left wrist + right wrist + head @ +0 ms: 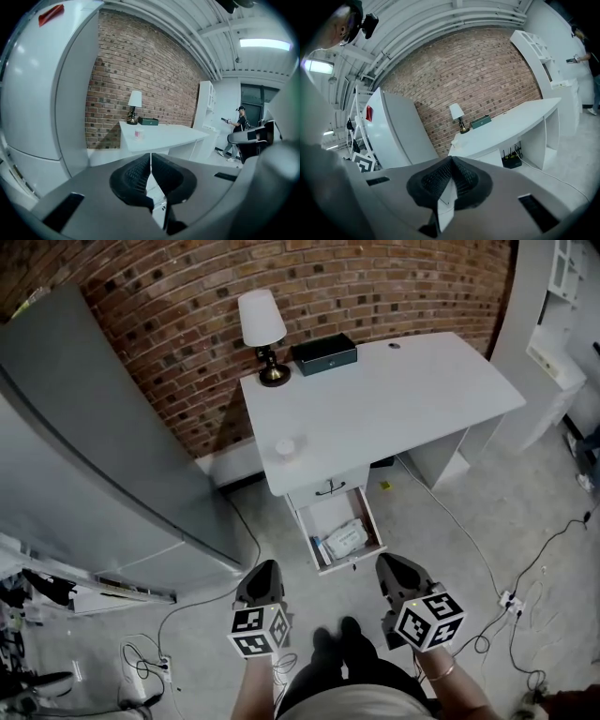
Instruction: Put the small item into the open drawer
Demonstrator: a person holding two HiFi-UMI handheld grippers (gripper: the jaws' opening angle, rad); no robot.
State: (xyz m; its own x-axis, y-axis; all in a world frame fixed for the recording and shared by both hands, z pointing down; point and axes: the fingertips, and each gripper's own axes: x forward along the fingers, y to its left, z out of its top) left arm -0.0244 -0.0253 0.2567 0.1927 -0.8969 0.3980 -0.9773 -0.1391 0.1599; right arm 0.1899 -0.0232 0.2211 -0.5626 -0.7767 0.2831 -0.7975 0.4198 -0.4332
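Facing a white desk (394, 390) with its drawer (374, 524) open, a person (356, 695) holds the left gripper (264, 568) and right gripper (392, 566) side by side, jaws closed, empty.

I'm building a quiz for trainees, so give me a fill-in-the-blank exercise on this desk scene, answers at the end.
The lamp stands beside a dark box before a ____ wall.
The drawer under the desk stands ____.
The small item rests on the ____, not in the drawer.
The left gripper and the right gripper each hold ____.
Missing words: brick; open; desk; nothing.
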